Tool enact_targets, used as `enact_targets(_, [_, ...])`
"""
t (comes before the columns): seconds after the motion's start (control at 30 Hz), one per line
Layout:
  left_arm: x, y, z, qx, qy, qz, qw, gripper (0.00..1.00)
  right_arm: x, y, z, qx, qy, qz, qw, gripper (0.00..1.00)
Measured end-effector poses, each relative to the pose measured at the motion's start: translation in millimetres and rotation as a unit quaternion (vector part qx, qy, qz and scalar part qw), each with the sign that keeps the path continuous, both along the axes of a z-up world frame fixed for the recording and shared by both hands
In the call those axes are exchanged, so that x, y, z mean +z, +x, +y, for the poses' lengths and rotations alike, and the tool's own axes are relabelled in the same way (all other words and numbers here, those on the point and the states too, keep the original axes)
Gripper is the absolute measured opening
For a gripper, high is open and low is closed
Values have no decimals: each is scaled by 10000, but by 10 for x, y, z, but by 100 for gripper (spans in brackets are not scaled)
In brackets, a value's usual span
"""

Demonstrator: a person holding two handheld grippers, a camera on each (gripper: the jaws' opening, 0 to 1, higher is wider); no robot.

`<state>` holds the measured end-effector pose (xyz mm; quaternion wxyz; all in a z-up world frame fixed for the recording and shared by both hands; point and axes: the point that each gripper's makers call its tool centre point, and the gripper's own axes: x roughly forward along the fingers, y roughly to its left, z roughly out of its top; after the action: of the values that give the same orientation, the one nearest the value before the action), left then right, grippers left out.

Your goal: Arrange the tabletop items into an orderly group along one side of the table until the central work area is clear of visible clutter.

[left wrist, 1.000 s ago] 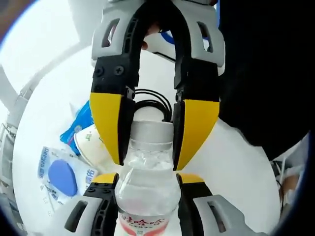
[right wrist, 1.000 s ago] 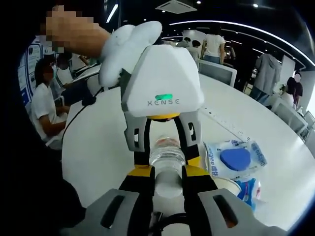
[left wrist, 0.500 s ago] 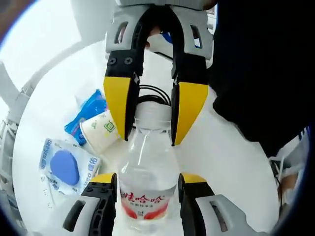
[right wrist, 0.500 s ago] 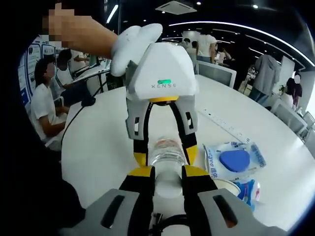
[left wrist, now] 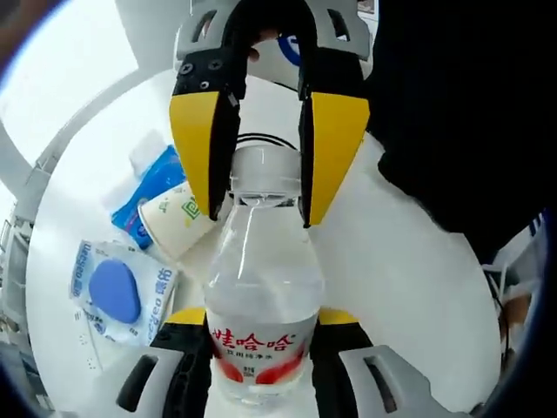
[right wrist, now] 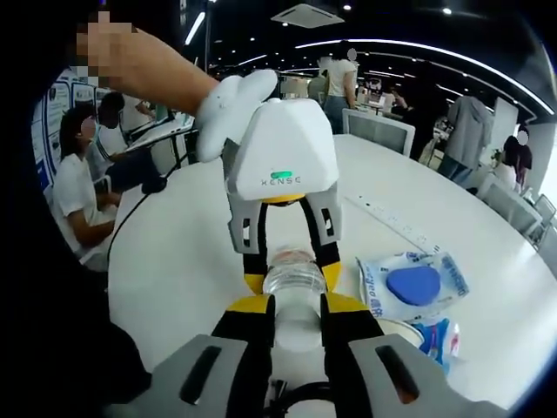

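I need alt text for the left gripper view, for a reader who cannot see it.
A clear plastic water bottle with a red label stands between the left claw at its body and the right claw around its cap. Beside it on the white table lie a paper cup and blue-white packets.

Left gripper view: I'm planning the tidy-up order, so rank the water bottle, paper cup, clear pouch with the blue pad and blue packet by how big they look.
1. Water bottle, though it is nearest the camera.
2. Clear pouch with the blue pad.
3. Paper cup and blue packet: alike and partly hidden, so unranked.
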<state>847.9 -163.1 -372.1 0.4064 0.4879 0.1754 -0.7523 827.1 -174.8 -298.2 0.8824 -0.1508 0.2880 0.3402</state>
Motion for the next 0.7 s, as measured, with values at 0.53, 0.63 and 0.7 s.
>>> enact_targets(0.53, [-174,-113,84,141,337,101,9993,36,-24,49,-262,-64,-22,-166,9998,0])
enact_targets(0.63, [-179,-132,87,114,370,122,9992,36,-142,-29,-280,-150,152,197,9996,12])
enact_targets(0.7, [-183,-137,88,102,382,127,9991,36,-226,-70,-276,-134,149,329,9993,16])
